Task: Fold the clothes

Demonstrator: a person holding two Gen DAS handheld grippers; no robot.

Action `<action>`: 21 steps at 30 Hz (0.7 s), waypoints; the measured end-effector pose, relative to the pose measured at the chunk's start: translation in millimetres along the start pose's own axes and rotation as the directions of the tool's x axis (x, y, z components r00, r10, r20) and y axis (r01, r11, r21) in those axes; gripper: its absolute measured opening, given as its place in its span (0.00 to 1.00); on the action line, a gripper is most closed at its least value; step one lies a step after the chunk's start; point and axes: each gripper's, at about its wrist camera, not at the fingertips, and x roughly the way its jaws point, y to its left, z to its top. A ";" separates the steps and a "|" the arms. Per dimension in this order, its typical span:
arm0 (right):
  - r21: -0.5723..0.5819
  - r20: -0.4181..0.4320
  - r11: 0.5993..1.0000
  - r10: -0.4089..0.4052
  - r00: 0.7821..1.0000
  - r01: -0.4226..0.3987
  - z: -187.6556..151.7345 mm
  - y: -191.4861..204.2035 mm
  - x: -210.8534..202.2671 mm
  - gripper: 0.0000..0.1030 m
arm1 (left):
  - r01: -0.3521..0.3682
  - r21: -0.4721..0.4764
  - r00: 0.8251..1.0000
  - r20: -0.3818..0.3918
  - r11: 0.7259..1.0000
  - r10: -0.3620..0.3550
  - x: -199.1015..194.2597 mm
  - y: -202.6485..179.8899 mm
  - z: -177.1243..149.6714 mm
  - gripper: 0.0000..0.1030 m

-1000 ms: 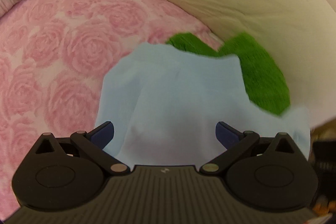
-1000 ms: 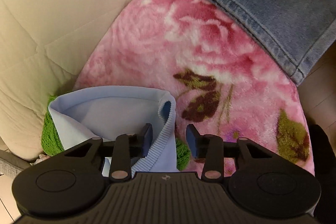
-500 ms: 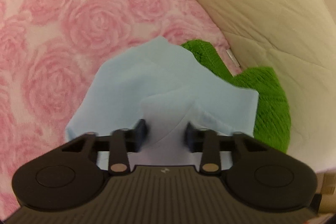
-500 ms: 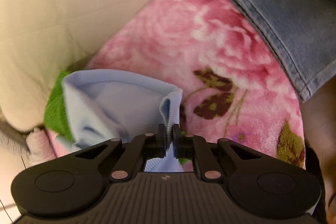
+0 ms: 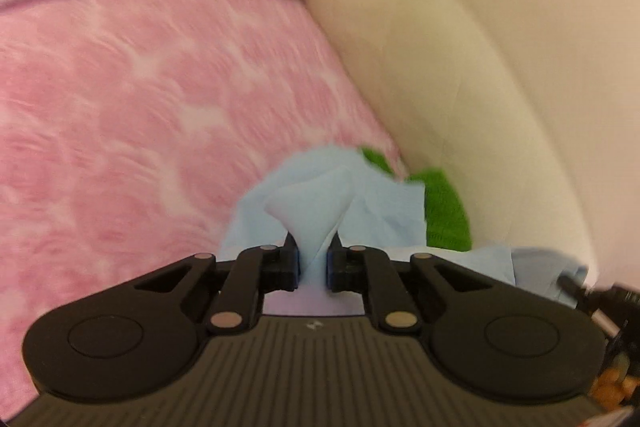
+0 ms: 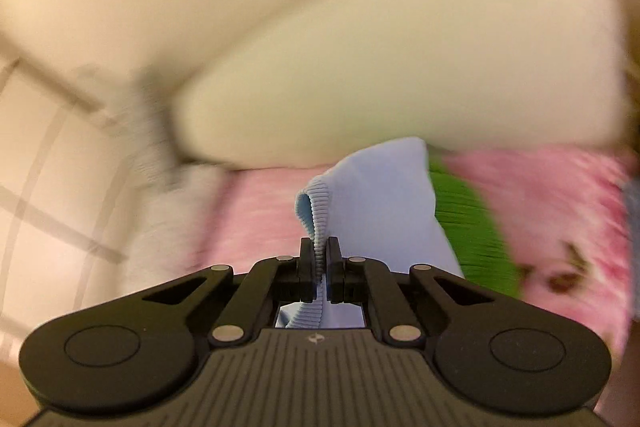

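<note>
Left tool (image 5: 312,263) has just closed, pinching the light blue shirt (image 5: 320,203); right tool (image 6: 320,267) clamps its ribbed hem (image 6: 318,223). Shirt hangs above the pink bed (image 5: 140,107), beside a green cloth (image 5: 444,207).

No readable text, labels, brands or numbers in either wrist view. Only mark: a small pale emblem on the ribbed black body of the left gripper (image 5: 312,264), and the same emblem on the right gripper (image 6: 321,267); it is a symbol, no letters. Fabrics carry no legible tags; both views are motion-blurred.
</note>
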 end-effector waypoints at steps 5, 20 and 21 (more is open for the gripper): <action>-0.209 -0.041 0.941 0.265 0.963 -0.268 -35.7 103.4 -34.9 0.06 | 0.020 -0.072 0.979 0.202 0.997 -0.004 -126.6 47.7 -10.9 0.09; -0.267 -0.345 0.551 0.711 0.613 -0.790 -245.3 319.4 -165.6 0.07 | -0.112 -0.298 0.728 0.624 0.948 0.282 -518.1 185.1 -128.6 0.10; -0.256 -0.377 0.530 0.715 0.589 -0.808 -263.9 329.3 -168.7 0.07 | -0.126 -0.322 0.726 0.614 0.938 0.308 -530.0 196.8 -136.8 0.10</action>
